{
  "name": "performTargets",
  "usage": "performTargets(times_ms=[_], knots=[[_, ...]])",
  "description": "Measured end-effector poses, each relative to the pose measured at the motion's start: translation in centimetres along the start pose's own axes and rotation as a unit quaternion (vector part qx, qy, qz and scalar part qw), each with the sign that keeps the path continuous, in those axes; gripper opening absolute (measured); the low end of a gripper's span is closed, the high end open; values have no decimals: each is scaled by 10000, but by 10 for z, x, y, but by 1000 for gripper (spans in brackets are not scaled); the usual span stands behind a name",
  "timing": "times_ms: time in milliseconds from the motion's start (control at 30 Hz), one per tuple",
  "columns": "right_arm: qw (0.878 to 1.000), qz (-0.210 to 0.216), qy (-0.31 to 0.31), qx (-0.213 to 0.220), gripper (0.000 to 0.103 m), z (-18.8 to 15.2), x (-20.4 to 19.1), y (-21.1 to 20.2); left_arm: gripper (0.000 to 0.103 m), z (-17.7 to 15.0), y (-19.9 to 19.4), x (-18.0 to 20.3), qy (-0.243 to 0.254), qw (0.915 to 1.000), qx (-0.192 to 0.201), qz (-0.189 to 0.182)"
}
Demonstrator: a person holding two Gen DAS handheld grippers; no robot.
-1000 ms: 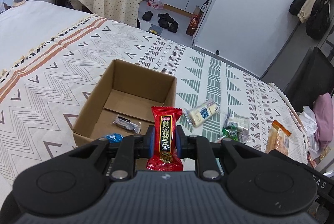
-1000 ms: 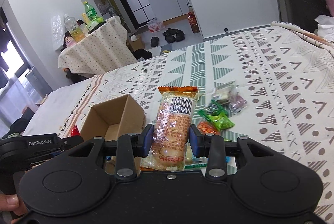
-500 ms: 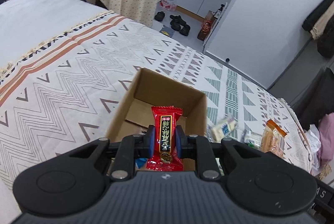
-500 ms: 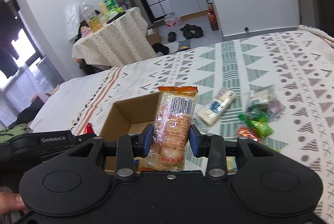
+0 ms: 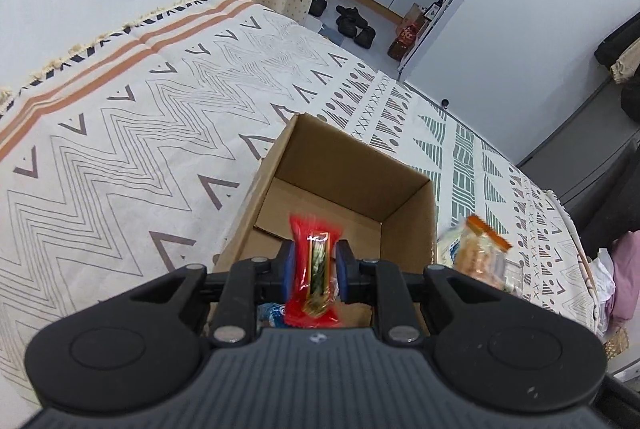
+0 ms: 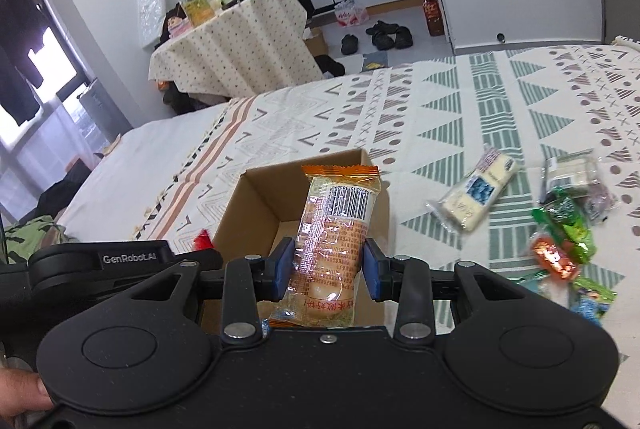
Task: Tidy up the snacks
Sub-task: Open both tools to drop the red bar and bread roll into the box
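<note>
My left gripper is shut on a red candy packet and holds it over the near part of the open cardboard box. A blue wrapped snack lies in the box under the fingers. My right gripper is shut on an orange-topped clear pastry packet, held upright above the same box. That packet also shows blurred at the box's right side in the left wrist view. The left gripper's body sits left of the box.
The box stands on a patterned bedspread. To its right lie a white snack bar and a pile of green, orange and clear packets. A cloth-covered table with bottles and shoes on the floor are beyond the bed.
Both grippers have moved toward the box and now hold their packets above it. The box looms larger in both views. Both stay shut on their packets.
</note>
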State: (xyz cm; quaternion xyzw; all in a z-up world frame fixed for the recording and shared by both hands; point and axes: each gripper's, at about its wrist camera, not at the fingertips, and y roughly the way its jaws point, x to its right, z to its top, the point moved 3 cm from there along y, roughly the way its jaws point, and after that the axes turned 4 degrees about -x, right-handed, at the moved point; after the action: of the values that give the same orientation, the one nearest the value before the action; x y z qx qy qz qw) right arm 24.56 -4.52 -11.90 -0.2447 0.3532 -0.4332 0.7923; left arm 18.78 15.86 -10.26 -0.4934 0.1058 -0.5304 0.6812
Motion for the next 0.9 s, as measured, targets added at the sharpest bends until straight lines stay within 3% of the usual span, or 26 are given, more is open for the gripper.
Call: performTargets(times_ms=[200, 300, 433, 567, 667, 733, 900], knots=[[9999, -32, -47, -135, 36, -2, -6, 13, 30, 1, 2, -3, 35, 9999, -98, 42], [9998, -35, -104, -173, 38, -2, -10, 16, 46, 2, -1, -7, -5, 9998, -93, 158], [9999, -77, -117, -97, 60, 2, -12, 13, 67, 0, -8, -8, 57, 9995, 1, 322], [9999, -39, 131, 44, 69, -2, -5, 3, 83, -4, -15, -6, 143, 9989, 50, 437], [9994, -62, 310, 112, 71, -10, 3, -7, 88, -9, -19, -3, 127, 9985, -30, 534], [9992, -85, 369, 157, 78, -15, 9, -15, 88, -15, -19, 1, 204, 9981, -101, 579], [9988, -221, 393, 170, 79, -23, 29, -38, 88, -32, -23, 13, 298, 9968, -273, 689]])
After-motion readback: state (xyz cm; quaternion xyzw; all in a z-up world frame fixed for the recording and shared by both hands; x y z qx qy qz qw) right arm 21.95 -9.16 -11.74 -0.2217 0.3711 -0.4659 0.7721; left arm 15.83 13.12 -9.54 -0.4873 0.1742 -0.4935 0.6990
